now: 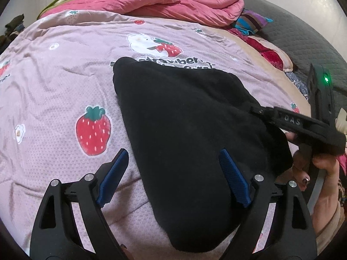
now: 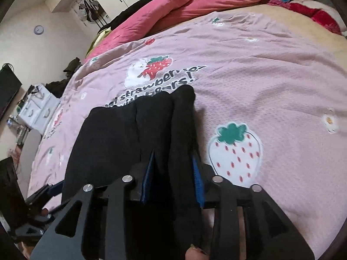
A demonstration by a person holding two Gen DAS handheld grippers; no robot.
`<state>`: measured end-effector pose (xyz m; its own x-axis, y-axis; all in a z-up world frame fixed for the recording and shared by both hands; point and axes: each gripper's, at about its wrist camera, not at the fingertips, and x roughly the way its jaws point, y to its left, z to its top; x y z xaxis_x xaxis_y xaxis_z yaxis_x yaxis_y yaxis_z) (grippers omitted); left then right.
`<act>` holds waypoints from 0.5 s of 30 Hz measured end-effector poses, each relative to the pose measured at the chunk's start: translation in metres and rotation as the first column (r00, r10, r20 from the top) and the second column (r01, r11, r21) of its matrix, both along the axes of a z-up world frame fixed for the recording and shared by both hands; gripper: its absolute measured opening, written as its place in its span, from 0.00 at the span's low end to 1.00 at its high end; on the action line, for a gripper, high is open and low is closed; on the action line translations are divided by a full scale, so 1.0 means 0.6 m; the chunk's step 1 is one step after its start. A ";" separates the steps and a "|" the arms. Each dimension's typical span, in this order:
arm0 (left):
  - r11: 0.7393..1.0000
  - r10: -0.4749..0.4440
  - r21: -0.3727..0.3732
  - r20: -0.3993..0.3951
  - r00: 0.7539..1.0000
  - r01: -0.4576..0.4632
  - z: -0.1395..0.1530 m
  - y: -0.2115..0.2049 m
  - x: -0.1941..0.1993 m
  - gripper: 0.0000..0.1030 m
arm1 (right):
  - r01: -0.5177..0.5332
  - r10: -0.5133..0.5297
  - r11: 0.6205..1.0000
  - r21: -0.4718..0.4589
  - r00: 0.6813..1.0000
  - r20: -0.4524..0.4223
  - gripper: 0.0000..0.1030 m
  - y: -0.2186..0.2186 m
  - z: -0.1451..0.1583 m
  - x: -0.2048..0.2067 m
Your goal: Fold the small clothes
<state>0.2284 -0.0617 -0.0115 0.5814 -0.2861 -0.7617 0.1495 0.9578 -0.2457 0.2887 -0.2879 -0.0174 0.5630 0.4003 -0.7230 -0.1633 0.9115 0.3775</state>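
A black garment (image 1: 184, 117) lies bunched on a pink strawberry-print blanket (image 1: 54, 82). My left gripper (image 1: 173, 153) is open above the garment's near left edge. Its left finger (image 1: 115, 173) hangs over bare blanket and its right finger (image 1: 234, 177) over the black cloth. My right gripper (image 2: 173, 153) is shut on a raised fold of the black garment (image 2: 121, 134), and the cloth fills the gap between its blue pads (image 2: 198, 173). In the left wrist view the right gripper (image 1: 258, 109) meets the garment's right edge, with a hand (image 1: 321, 169) holding it.
A crumpled pink quilt (image 1: 173, 2) and striped and red pillows (image 1: 251, 21) lie at the far side of the bed. A dark headboard (image 1: 303, 34) runs along the right. White drawers (image 2: 39, 112) and clutter stand off the bed's left edge.
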 end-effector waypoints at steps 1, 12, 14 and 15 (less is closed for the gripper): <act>1.000 0.002 -0.002 0.002 1.000 -0.002 0.001 0.001 -0.003 0.77 | 0.015 -0.014 1.000 -0.025 1.000 0.010 0.43 -0.001 0.002 -0.007; 1.000 0.017 -0.021 0.065 0.998 -0.015 0.039 0.023 -0.066 0.82 | 0.126 -0.116 0.991 -0.037 0.973 0.201 0.80 -0.024 0.063 -0.145; 1.000 0.015 -0.015 0.088 0.996 -0.014 0.051 0.023 -0.081 0.85 | 0.125 -0.115 0.992 -0.027 0.965 0.235 0.88 -0.023 0.075 -0.177; 1.000 0.013 -0.014 0.097 0.995 -0.012 0.057 0.022 -0.089 0.87 | 0.118 -0.108 0.993 -0.024 0.960 0.258 0.91 -0.019 0.083 -0.199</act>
